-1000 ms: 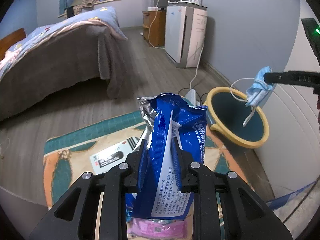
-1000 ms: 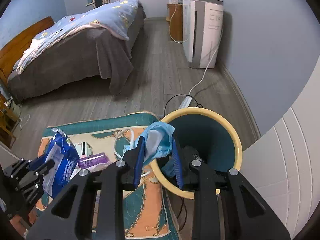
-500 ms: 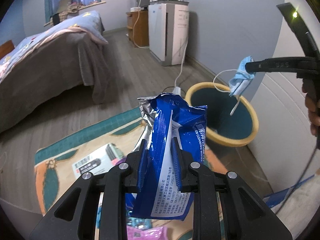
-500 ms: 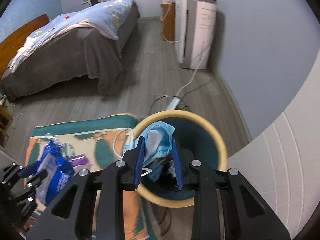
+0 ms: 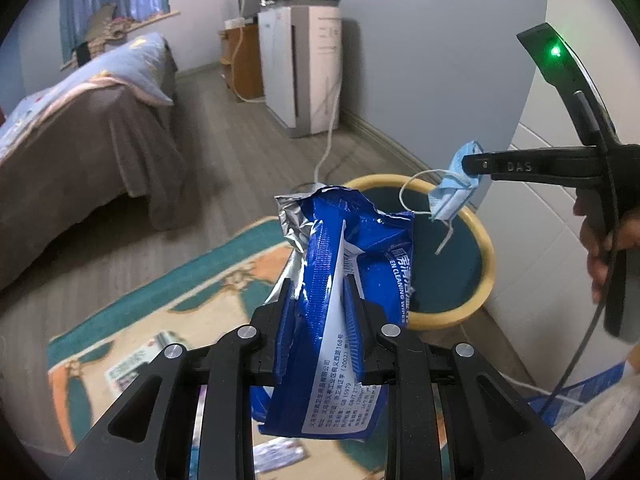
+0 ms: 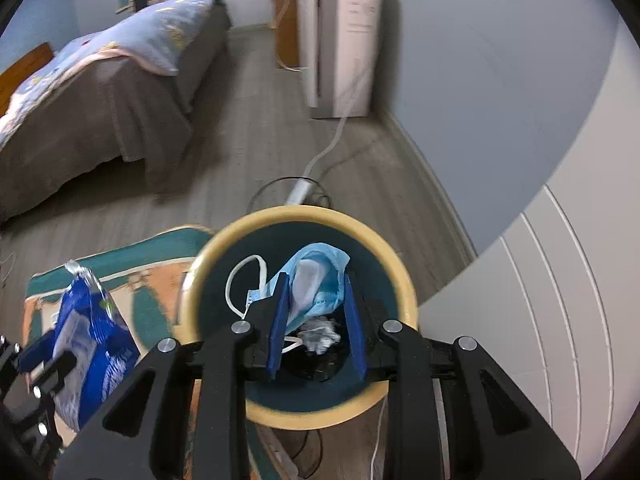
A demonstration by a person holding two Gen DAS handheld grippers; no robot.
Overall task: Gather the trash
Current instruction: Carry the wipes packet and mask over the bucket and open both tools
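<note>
Trash carried to the bin.
Right gripper (image 6: 316,312) jaws pinch a face mask (image 6: 316,280) above the bin (image 6: 404,280); left gripper (image 5: 320,320), at nine o'clock, clamps a wipes packet (image 5: 352,248). Next: release.

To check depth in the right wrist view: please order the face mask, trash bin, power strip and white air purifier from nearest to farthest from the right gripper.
1. Face mask, between the right gripper's fingers.
2. Trash bin, directly below.
3. Power strip, on the floor beyond the bin.
4. White air purifier, against the far wall.
</note>
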